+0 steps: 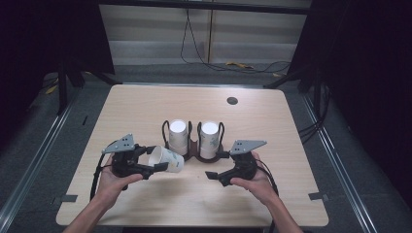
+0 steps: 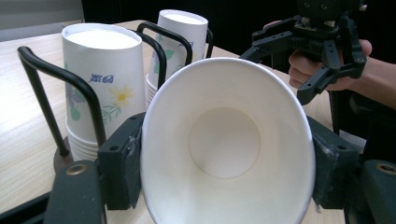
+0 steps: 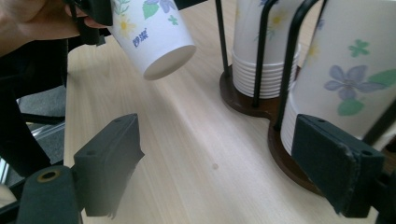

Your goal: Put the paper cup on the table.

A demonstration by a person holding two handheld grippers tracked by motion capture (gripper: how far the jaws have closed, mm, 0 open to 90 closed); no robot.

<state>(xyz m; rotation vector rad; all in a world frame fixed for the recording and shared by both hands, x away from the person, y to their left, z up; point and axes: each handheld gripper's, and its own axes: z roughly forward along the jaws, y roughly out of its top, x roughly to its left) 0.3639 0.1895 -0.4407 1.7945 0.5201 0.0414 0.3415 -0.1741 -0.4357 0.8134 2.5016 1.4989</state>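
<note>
Paper is what we have clamped in our left gripper: a single white paper cup with a flower print, pinched by its rim between the two black jaws and lying tilted on its side, lifted off the table. In the left gripper view we look straight into the cup's open mouth, whose rim is squeezed slightly oval by the jaws on either side. In the right gripper view the same cup hangs at upper left, its base aimed down toward the wood and clear of it.

Just behind the held cup stands a dark wire cup holder with two bays. Each bay carries a stack of upside-down cups: the left stack and the right stack, both upright inside their black loops. The held cup sits just beside the front of the left stack; we cannot tell whether they touch.

Our right gripper hovers low over the table in front of the right stack, its jaws spread wide with nothing between them. In the right gripper view, one jaw lies close against the lower part of the right stack, near the brown base of the holder.
</note>
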